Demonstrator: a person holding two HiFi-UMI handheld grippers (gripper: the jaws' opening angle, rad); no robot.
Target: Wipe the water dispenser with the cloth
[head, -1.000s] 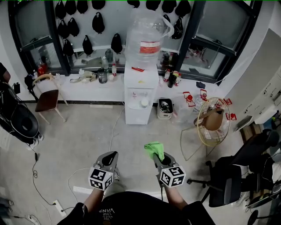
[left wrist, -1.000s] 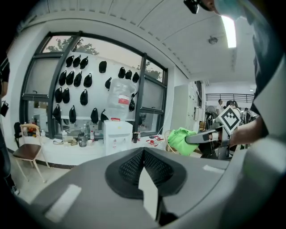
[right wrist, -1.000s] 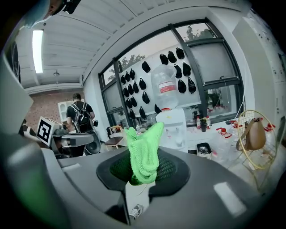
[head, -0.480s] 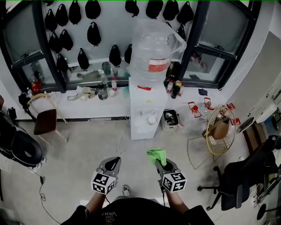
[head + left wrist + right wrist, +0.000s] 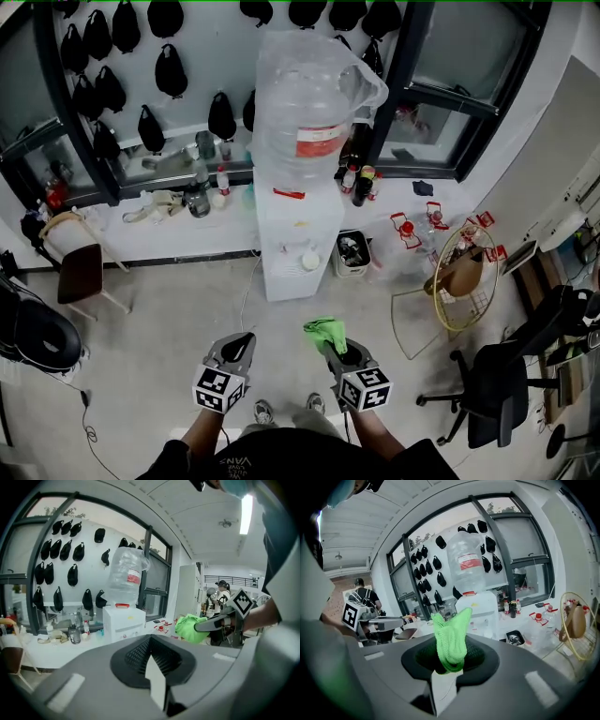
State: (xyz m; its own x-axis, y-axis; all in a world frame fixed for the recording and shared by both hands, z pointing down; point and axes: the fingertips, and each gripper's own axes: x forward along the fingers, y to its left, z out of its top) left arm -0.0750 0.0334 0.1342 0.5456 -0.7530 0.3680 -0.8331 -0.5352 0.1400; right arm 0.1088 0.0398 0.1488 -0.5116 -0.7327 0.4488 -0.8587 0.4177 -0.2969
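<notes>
Head view has the green cloth pinched in the right tool, well apart from the white water dispenser at its 12 o'clock, with the left tool at 9 o'clock, pressed together.

- "VANS": white print, seen upside down, on the person's black shirt.
- Red label on the bottle atop the water dispenser: print too small to read.
- Red sticker on the dispenser's top edge: illegible.
</notes>
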